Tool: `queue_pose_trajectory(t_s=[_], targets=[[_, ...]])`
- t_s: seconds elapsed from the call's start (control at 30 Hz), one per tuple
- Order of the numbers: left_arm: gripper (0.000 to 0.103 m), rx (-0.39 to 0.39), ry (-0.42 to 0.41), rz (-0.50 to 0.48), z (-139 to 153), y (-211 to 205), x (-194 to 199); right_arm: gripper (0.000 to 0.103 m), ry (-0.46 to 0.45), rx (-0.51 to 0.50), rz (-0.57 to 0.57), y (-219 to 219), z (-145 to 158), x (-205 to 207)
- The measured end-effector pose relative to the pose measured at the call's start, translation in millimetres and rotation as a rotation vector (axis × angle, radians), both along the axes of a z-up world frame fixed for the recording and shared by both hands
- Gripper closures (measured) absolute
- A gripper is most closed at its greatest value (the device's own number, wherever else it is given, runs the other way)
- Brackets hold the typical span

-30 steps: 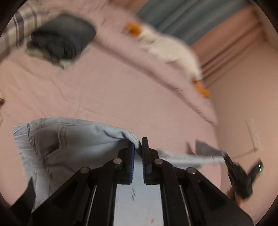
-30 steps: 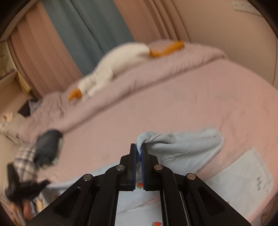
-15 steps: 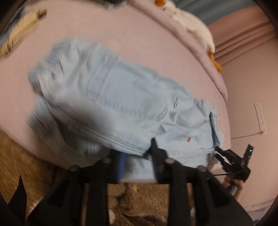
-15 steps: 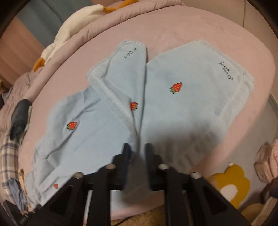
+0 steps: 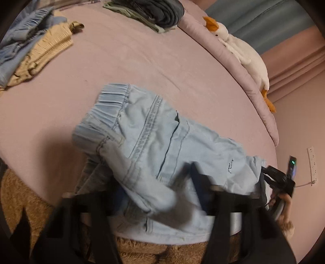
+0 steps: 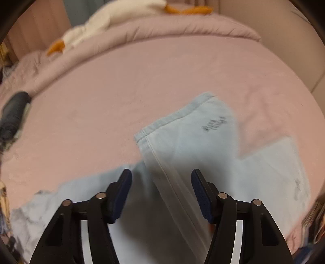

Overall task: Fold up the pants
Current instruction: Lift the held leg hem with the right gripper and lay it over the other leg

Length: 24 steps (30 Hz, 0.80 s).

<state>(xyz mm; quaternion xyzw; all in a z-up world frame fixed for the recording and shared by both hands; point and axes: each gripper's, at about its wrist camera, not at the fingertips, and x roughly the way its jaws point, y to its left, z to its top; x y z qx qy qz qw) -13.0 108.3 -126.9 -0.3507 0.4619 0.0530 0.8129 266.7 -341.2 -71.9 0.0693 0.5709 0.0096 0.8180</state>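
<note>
Light blue denim pants (image 5: 162, 154) lie on the pink bed (image 5: 132, 61), waistband toward the far left, legs running right and partly over the bed's near edge. My left gripper (image 5: 160, 193) is open, its blurred fingers on either side of a fold of denim near the bed edge. In the right wrist view the pants (image 6: 193, 142) lie with one leg folded over the other, hem (image 6: 174, 115) pointing away. My right gripper (image 6: 161, 186) is open just above the cloth. The right gripper also shows in the left wrist view (image 5: 282, 178) at the pants' far right end.
Folded dark clothes (image 5: 150, 12) sit at the back. A tan and blue pile of clothes (image 5: 30, 50) lies at the left. A white goose plush (image 5: 243, 52) lies on the rolled duvet. A brown shaggy rug (image 5: 30, 203) lies below the bed edge.
Both grippers were shut on the pants a second ago, holding them up. They have laid the pants on the bed and opened, letting go.
</note>
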Motion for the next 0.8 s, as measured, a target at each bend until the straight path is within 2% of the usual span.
queue_pose_trajectory(t_s=[0.03, 0.07, 0.13, 0.2, 0.27, 0.33, 0.4, 0.47, 0.57, 0.63, 0.73, 0.8], targets=[[0.085, 0.001, 0.005, -0.007, -3.0, 0.6, 3.0, 0.076, 0.016, -0.026, -0.006, 2.1, -7.8, 8.4], [0.086, -0.002, 0.009, -0.012, -4.0, 1.9, 5.4, 0.094, 0.007, -0.052, -0.017, 1.9, -7.8, 12.2], [0.088, -0.022, 0.001, -0.009, 1.1, 6.8, 3.3, 0.097, -0.056, -0.006, -0.084, -12.5, 10.7, 11.1], [0.089, -0.024, -0.032, -0.012, 18.6, 9.8, -3.4, 0.097, -0.175, 0.040, -0.135, -33.9, 46.7, -2.6], [0.089, 0.014, -0.066, -0.029, 39.1, 9.2, -14.7, 0.097, -0.317, 0.116, -0.225, -75.5, 91.5, -34.4], [0.088, 0.044, -0.066, -0.045, 45.0, 5.2, -23.0, 0.097, -0.376, 0.148, -0.315, -112.0, 107.0, -63.7], [0.088, 0.083, -0.031, -0.075, 36.5, -0.6, -28.2, 0.097, -0.380, 0.145, -0.392, -143.7, 98.7, -93.2], [0.087, 0.072, 0.023, -0.097, 17.0, -3.1, -31.3, 0.097, -0.328, 0.127, -0.466, -173.0, 71.1, -116.9], [0.087, 0.055, 0.079, -0.091, -3.2, -4.3, -30.7, 0.097, -0.185, 0.165, -0.541, -203.0, 19.1, -133.5], [0.084, 0.085, 0.090, -0.093, -4.9, -5.8, -26.2, 0.097, -0.105, 0.188, -0.545, -210.3, -7.0, -140.1], [0.082, 0.088, 0.087, -0.092, -1.3, -5.0, -25.3, 0.097, -0.113, 0.231, -0.554, -217.2, -8.3, -144.8], [0.081, 0.094, 0.083, -0.090, 0.6, -5.0, -23.6, 0.088, -0.138, 0.215, -0.553, -219.6, -0.8, -142.4]])
